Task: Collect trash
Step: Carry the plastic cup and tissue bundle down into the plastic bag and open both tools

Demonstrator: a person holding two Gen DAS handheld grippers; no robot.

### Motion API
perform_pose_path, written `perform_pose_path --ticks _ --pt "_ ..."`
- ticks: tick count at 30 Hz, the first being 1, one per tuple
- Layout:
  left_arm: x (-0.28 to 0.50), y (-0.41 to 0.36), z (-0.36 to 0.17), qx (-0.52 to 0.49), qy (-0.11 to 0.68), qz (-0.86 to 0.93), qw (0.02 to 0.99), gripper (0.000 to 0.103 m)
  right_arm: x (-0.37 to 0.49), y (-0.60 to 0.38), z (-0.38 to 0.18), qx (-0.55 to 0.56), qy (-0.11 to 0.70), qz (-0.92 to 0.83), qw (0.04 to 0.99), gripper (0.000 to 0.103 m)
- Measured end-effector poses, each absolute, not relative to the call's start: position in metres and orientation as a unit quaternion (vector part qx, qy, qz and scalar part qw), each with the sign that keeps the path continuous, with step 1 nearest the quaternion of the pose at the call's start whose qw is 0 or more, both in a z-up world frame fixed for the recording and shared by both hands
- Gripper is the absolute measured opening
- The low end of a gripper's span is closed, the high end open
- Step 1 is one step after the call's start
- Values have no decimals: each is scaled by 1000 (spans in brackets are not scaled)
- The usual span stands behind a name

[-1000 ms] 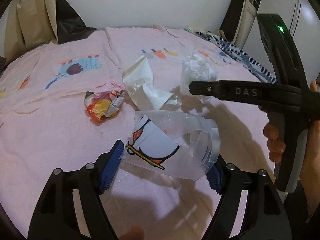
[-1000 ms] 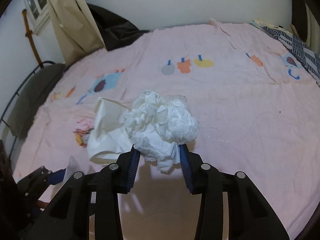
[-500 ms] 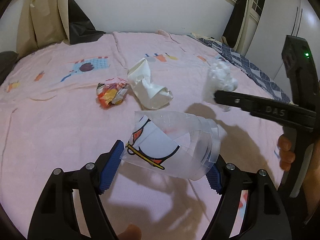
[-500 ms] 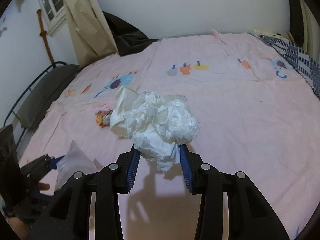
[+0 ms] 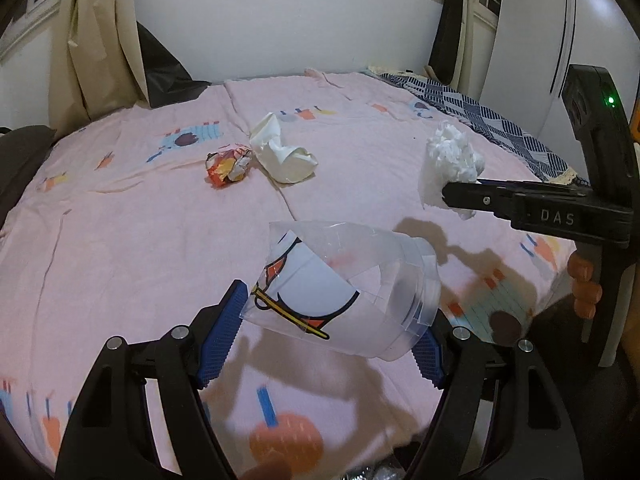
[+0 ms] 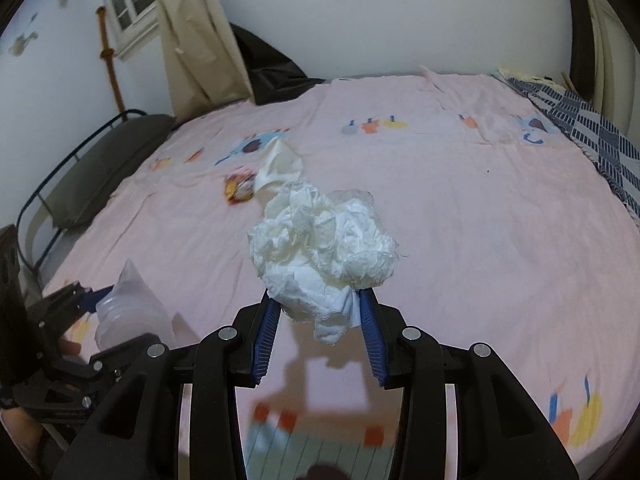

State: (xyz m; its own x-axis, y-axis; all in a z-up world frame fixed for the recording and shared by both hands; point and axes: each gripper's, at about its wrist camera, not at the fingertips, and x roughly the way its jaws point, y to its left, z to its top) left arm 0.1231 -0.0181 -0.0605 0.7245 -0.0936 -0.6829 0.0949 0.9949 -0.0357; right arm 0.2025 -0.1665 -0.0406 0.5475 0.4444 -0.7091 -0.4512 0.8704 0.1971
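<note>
My left gripper [image 5: 336, 320] is shut on a crushed clear plastic cup [image 5: 344, 284] with an orange and black print, held above the pink bed sheet [image 5: 120, 248]. My right gripper [image 6: 318, 308] is shut on a crumpled white tissue wad [image 6: 324, 248]; it also shows at the right of the left wrist view [image 5: 452, 160]. A crumpled orange and yellow wrapper [image 5: 228, 164] and a crumpled cream paper bag [image 5: 282, 156] lie side by side on the sheet farther away. The cup shows at the lower left of the right wrist view [image 6: 128, 312].
A dark pillow [image 6: 104, 160] and metal bed rail [image 6: 48, 184] lie at the bed's left side. A blue patterned blanket [image 5: 480, 120] lies along the right edge. A beige curtain [image 6: 192, 40] and a black bag [image 5: 164, 76] stand by the far wall.
Both grippers have pulled back and up from the bed with their loads. The wrapper and paper bag now look farther away. Both grips are unchanged.
</note>
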Motion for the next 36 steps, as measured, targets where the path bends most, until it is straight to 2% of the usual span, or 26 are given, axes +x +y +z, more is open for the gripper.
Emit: perform_pose_path --ticks 7,22,28,36 --pt "88 -31 -56 27 360 -44 931 75 158 -173 -33 -21 393 271 879 37" --pt "23 -45 -63 18 382 -29 924 75 72 -186 -31 -59 391 297 869 37" --pt "3 -55 -70 29 400 -20 916 75 48 -182 -42 -84 418 292 856 37" --pt "-11 -63 -102 26 468 -13 883 75 30 -174 -69 -102 474 305 820 37"
